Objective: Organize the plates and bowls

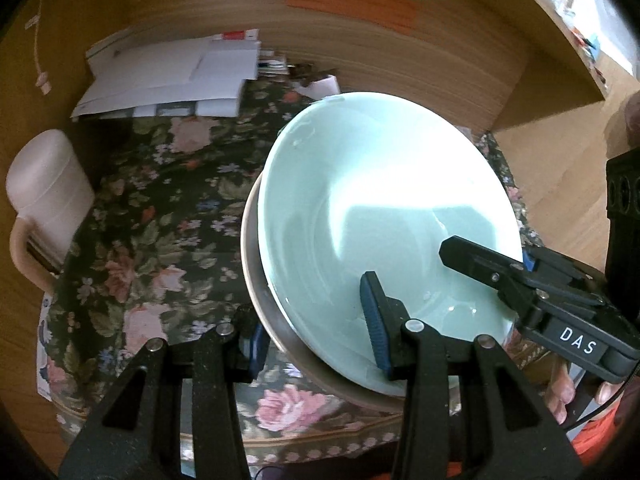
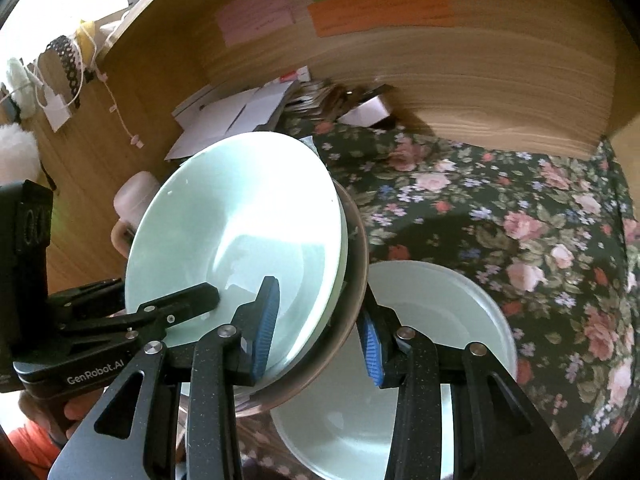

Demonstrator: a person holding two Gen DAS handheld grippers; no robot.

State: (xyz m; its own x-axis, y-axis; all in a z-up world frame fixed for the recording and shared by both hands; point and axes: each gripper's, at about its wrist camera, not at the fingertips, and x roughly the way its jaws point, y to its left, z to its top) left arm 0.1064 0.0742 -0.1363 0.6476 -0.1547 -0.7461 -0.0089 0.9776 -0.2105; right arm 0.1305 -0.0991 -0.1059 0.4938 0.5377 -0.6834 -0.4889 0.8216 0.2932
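Note:
A pale green bowl [image 1: 384, 200] sits nested in a brown-grey bowl [image 1: 256, 280], and the stack hangs tilted above the floral table. My left gripper [image 1: 316, 336] is shut on the stack's near rim, one blue pad inside the green bowl and one outside the brown one. At the stack's right side, one finger [image 1: 476, 254] of the other gripper lies inside the bowl. In the right wrist view my right gripper [image 2: 318, 336] is shut on the rim of the same green bowl [image 2: 240, 232] and brown bowl [image 2: 356, 264]. A white bowl [image 2: 452, 320] rests on the cloth below.
A floral tablecloth [image 1: 152, 216] covers the table, with a wooden wall [image 2: 480, 80] behind it. A pink lidded jug [image 1: 48, 192] stands at the left, and papers [image 1: 172, 80] lie at the back. A person's hand [image 1: 564, 388] holds the right gripper.

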